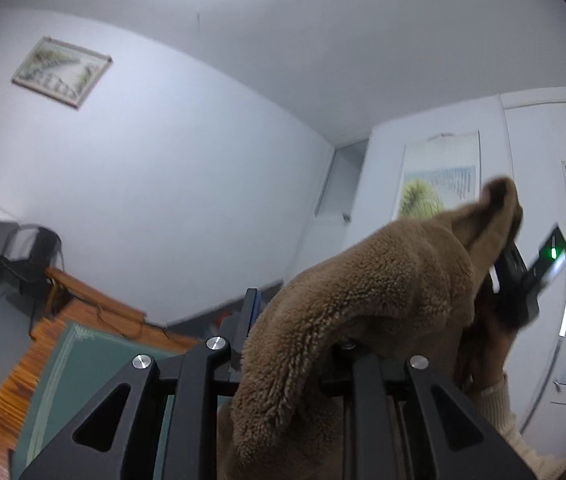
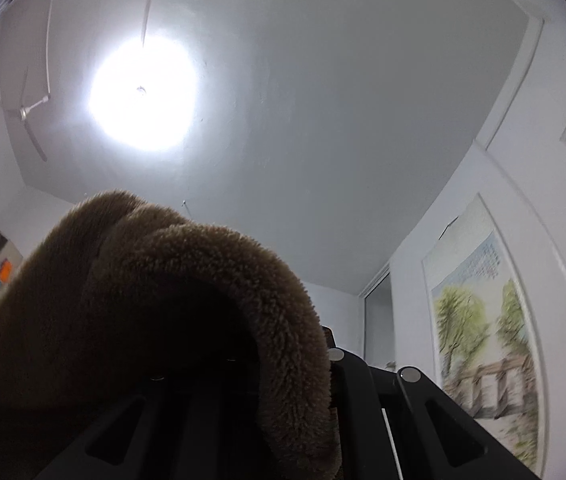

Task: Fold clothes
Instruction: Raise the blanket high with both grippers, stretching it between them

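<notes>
A brown fleece garment (image 1: pixel 363 292) is held up in the air between both grippers, which point toward the ceiling. In the left wrist view it drapes over my left gripper (image 1: pixel 271 316), which is shut on it. One black finger (image 1: pixel 247 308) shows beside the cloth; the other is covered. The garment stretches right to my right gripper (image 1: pixel 517 280), held by a hand (image 1: pixel 483 356) in a cream sleeve. In the right wrist view the fleece (image 2: pixel 203 280) hangs over my right gripper (image 2: pixel 283 344), shut on a fold, with only one fingertip (image 2: pixel 327 334) showing.
Below left lies a green mat (image 1: pixel 83 360) on a wooden surface (image 1: pixel 11 388). A dark chair (image 1: pixel 39 248) and a desk stand by the far wall. A scroll painting (image 2: pixel 487 340) hangs at the right, and a bright ceiling light (image 2: pixel 143 92) is overhead.
</notes>
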The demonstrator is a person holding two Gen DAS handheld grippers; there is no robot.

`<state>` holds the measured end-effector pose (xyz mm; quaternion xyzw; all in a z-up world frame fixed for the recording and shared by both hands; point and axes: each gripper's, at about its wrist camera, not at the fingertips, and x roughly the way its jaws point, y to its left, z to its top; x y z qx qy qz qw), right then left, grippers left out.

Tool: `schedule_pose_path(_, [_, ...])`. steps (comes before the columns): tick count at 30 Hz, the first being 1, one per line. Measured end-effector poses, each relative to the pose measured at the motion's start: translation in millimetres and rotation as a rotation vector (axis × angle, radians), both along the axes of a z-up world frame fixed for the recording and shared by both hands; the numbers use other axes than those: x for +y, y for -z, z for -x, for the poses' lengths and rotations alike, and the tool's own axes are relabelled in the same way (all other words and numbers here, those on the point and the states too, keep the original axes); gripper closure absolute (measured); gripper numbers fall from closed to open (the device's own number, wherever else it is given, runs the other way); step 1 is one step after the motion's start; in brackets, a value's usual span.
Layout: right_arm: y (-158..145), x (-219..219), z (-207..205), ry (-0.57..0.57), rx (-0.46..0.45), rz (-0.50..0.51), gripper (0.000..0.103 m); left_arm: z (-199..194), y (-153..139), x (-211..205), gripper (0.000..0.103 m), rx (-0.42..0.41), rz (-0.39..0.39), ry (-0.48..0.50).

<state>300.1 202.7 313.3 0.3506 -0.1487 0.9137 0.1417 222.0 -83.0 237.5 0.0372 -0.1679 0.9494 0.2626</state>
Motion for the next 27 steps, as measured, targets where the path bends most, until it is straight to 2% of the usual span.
schedule_pose_path(7, [19.3,-23.1,-13.1,0.13,0.093,-0.099,0.094,-34.0,-17.7,-16.9,0.079,0.171,-0.04,-0.197])
schedule_pose_path(9, [18.1,-21.1,-11.3,0.095,0.059,-0.086,0.094,-36.4,-19.7,-14.5,0.079,0.196,-0.032,-0.229])
schedule_pose_path(12, [7.1,-0.6,-4.6,0.003,-0.026,0.014,0.094,-21.4,-28.0,-6.9,0.078,0.149,0.023,-0.238])
schedule_pose_path(14, [7.9,6.6,2.4,-0.032,-0.075,0.05,0.094,-19.7,-33.1,-16.4,0.078,0.139,-0.019,-0.232])
schedule_pose_path(17, [16.9,-3.5,9.5,-0.025,-0.147,-0.023,0.094,-23.8,-49.1,-29.0,0.078,0.158,-0.056,-0.275])
schedule_pose_path(19, [17.6,4.6,-5.9,-0.091,-0.14,0.019,0.094,-30.8,-64.1,-29.7,0.078,0.179,-0.054,-0.27])
schedule_pose_path(21, [12.8,11.4,-18.3,-0.138,-0.11,0.065,0.094,-42.6,-77.9,-21.2,0.078,0.234,-0.031,-0.297])
schedule_pose_path(23, [8.7,12.0,-28.6,-0.125,-0.066,0.076,0.094,-55.4,-88.9,-10.8,0.078,0.303,-0.002,-0.342])
schedule_pose_path(25, [16.6,12.1,-28.1,-0.091,-0.065,0.06,0.094,-65.0,-91.2,-4.0,0.078,0.358,0.03,-0.384])
schedule_pose_path(27, [28.9,16.9,-24.1,-0.068,-0.088,0.048,0.094,-55.0,-82.8,-4.9,0.078,0.312,0.047,-0.369])
